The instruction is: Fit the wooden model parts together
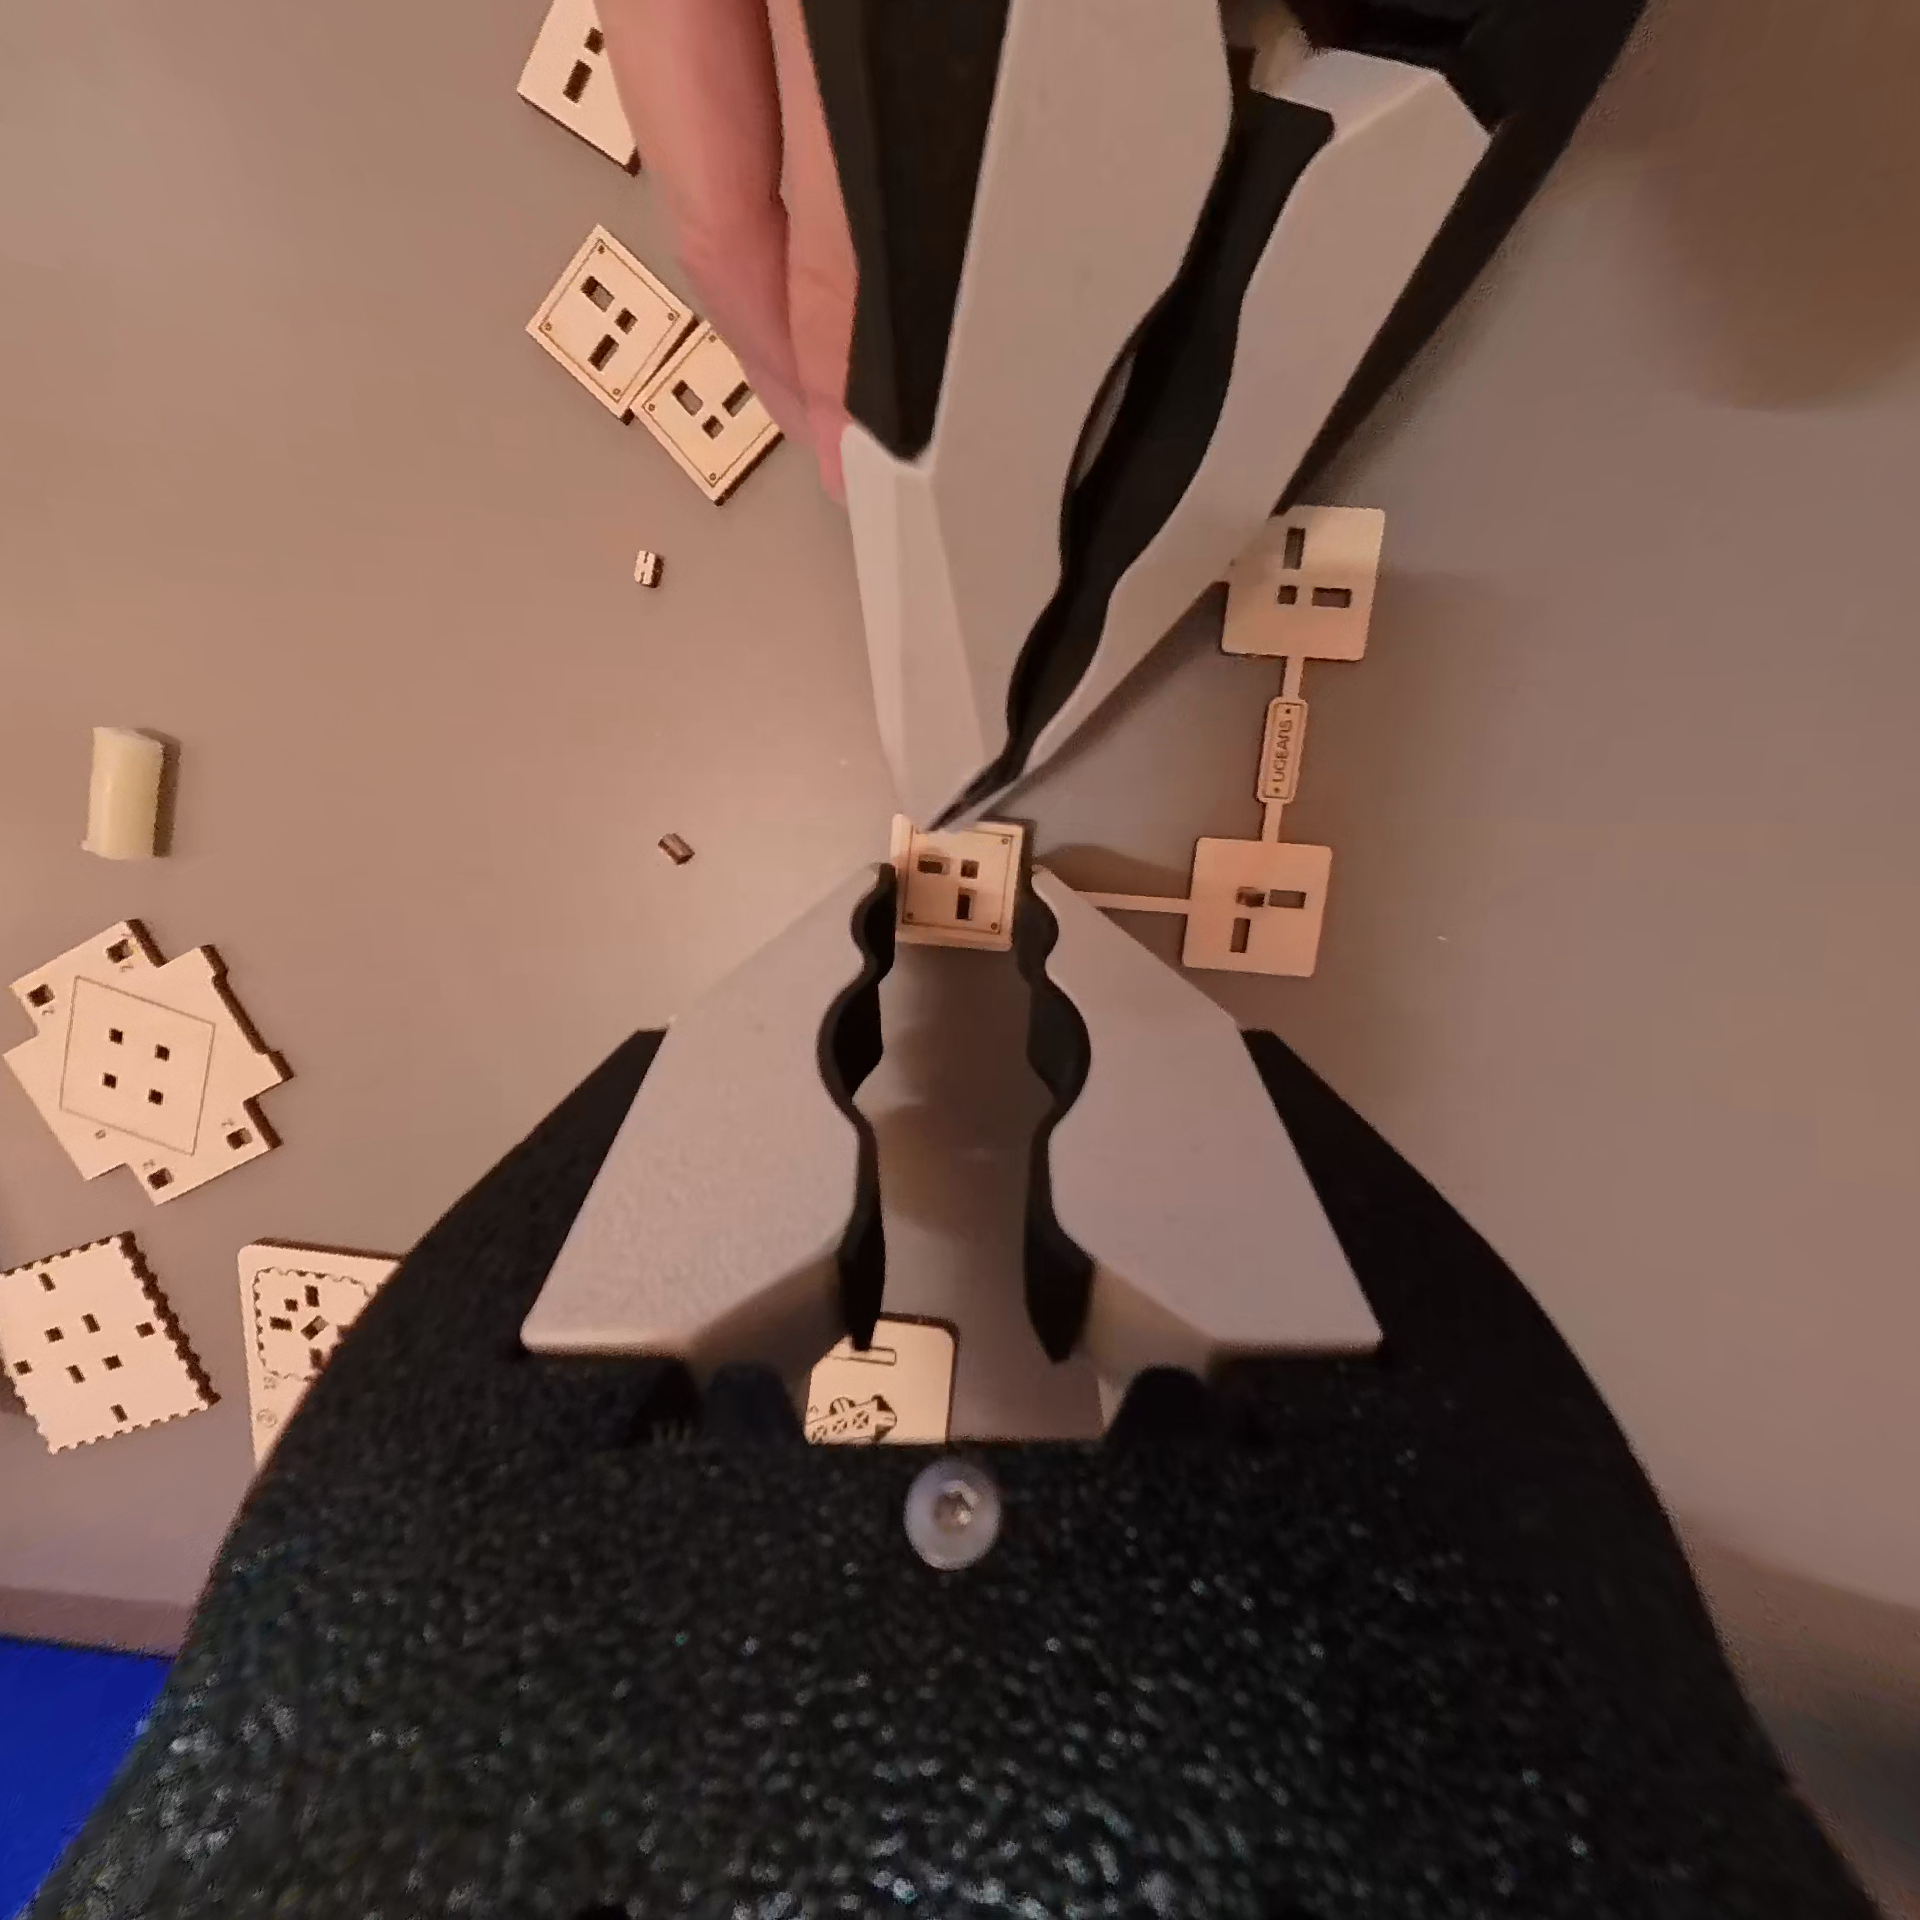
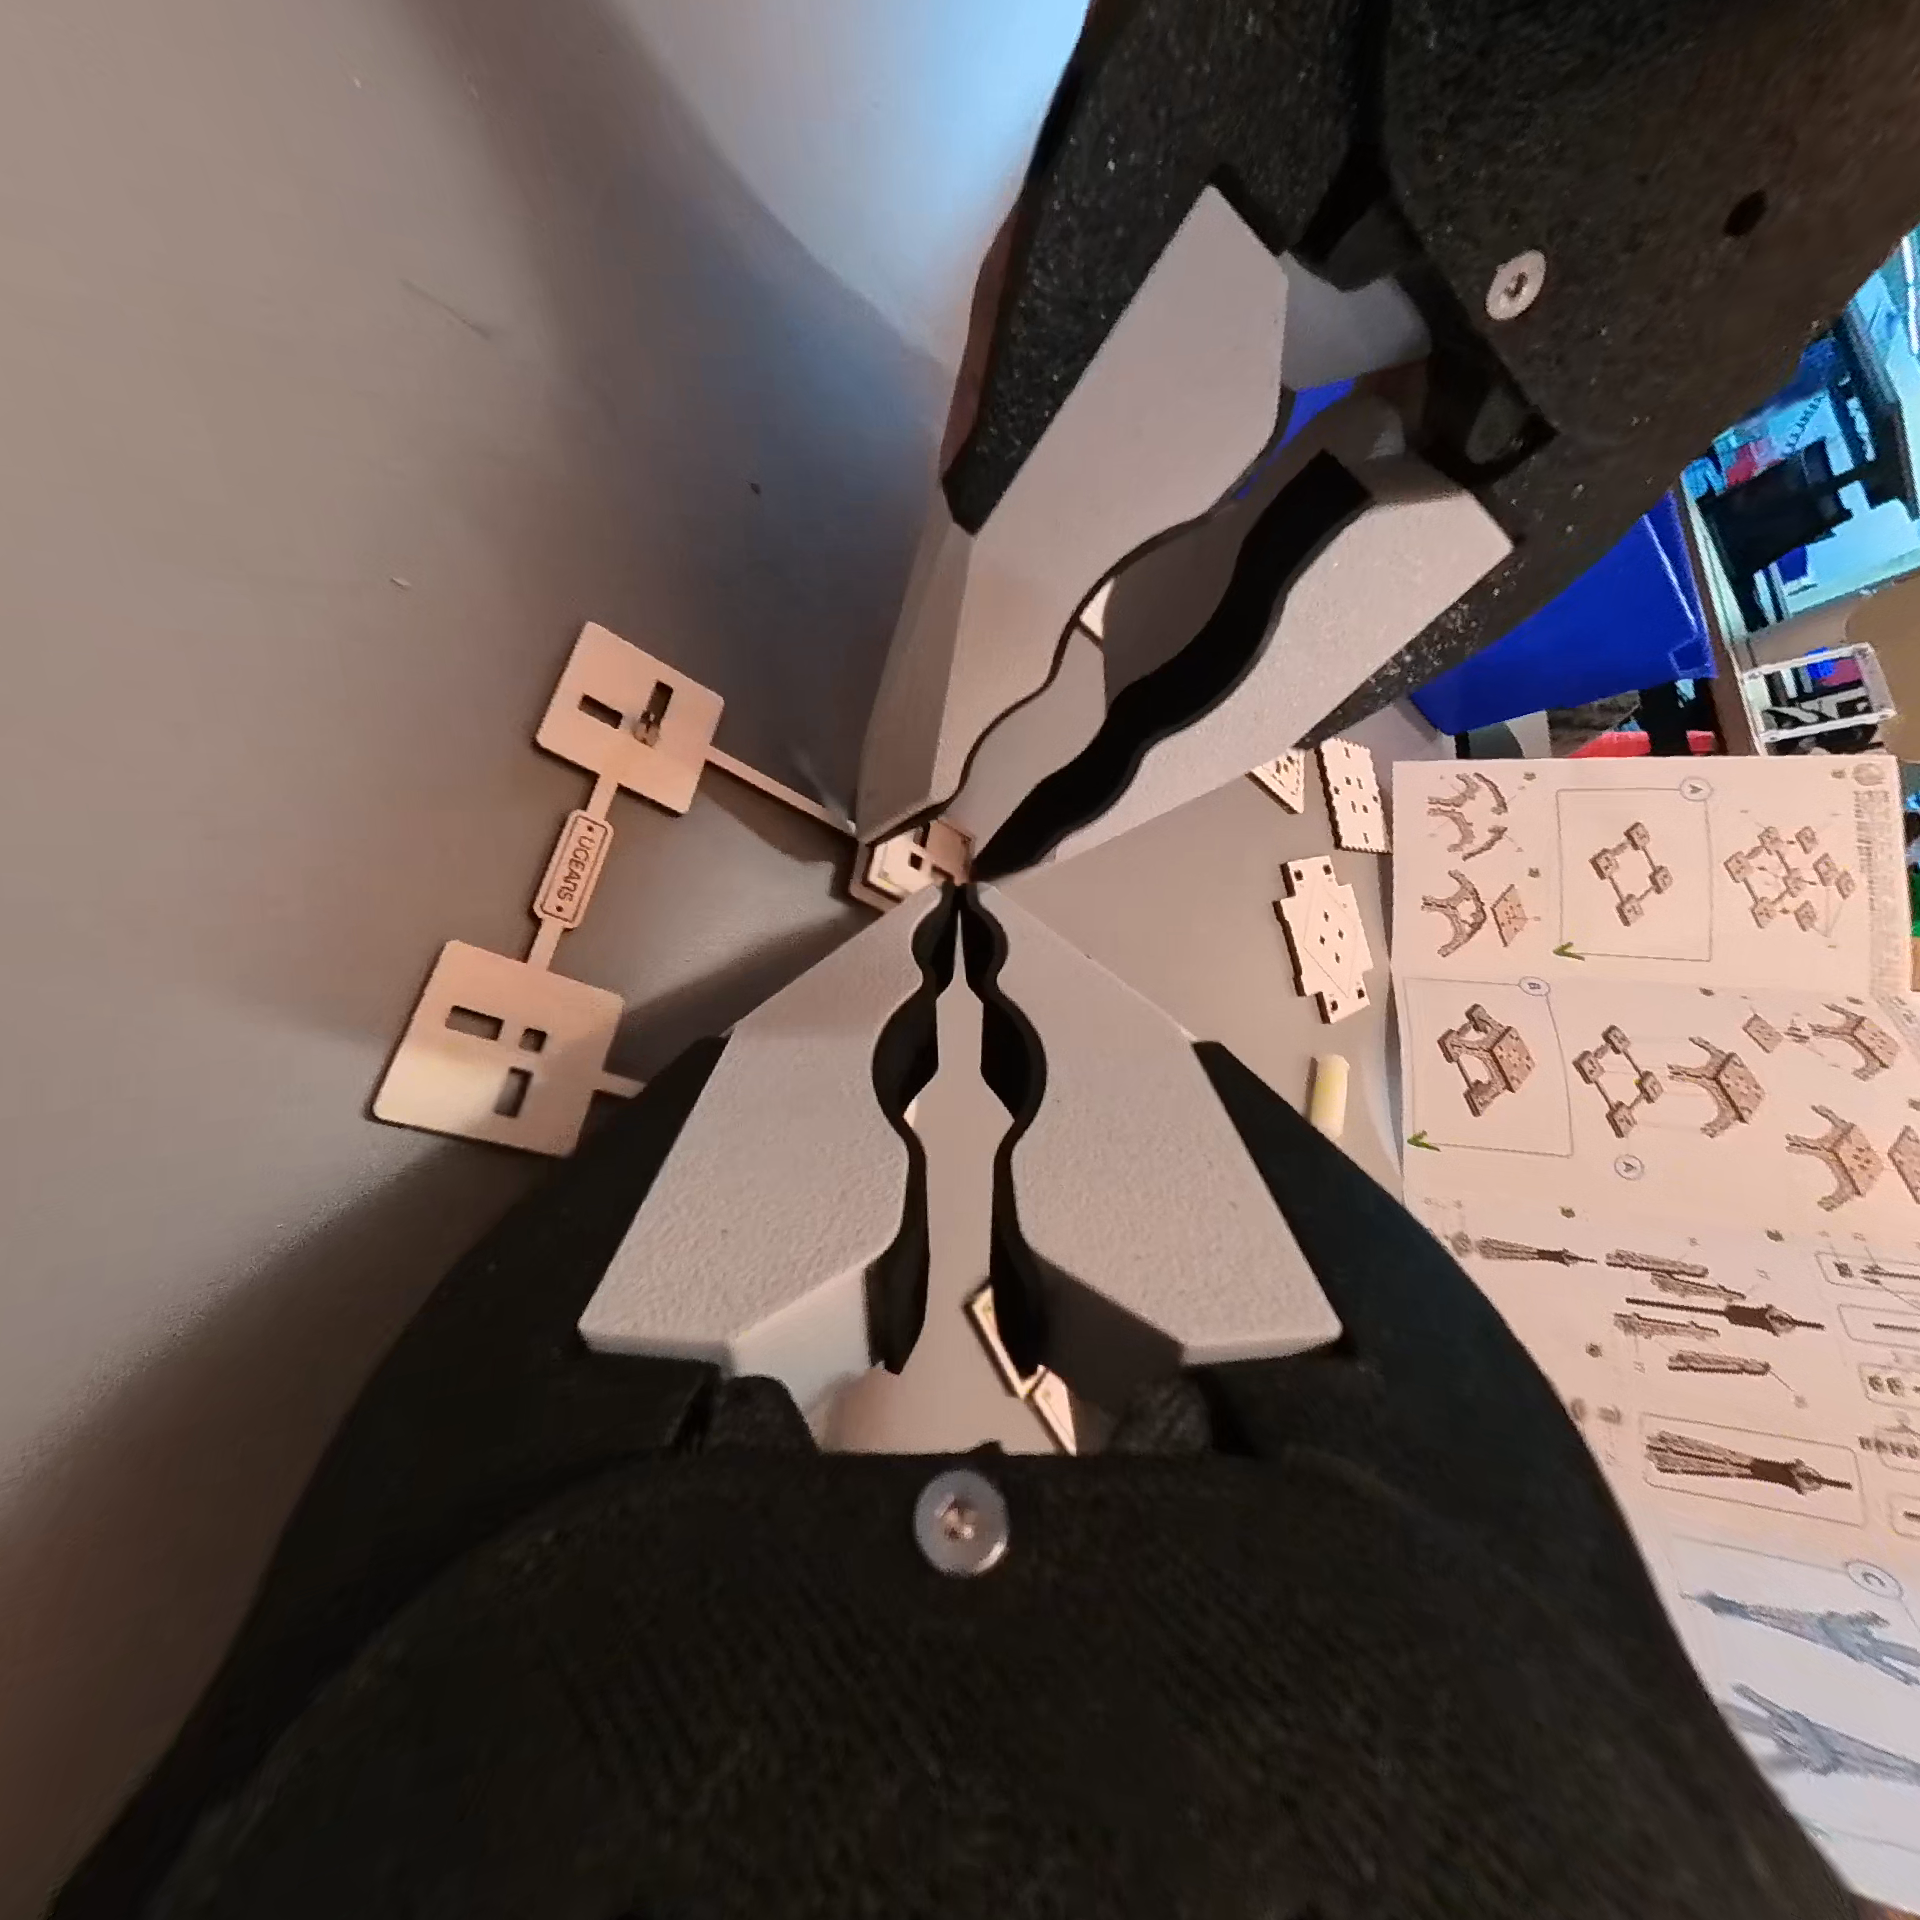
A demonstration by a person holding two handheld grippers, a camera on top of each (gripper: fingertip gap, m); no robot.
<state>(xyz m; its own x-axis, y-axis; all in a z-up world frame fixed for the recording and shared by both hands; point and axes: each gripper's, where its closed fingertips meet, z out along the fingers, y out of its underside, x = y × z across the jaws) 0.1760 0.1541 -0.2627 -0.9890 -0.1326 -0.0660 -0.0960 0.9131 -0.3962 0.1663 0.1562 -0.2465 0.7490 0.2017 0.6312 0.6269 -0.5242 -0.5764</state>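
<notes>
We held the small pale square wooden tile with three cut-out slots (image 1: 958, 885) between the tips of our left gripper (image 1: 958, 883), jaws narrowed on its edges. Our right gripper (image 2: 958, 896), nearly closed, pinched the tile's far edge from twelve o'clock; whether it carried a peg we could not tell. The flat wooden frame of linked square plates (image 1: 1259, 902) lay at three o'clock on the grey table (image 1: 416, 675). We judged a fitting step underway; next came a careful, aligned press.

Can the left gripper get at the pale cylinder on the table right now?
Probably not now: left gripper has its fingers around the small square wooden plate. The cylinder itself lies unobstructed.
</notes>
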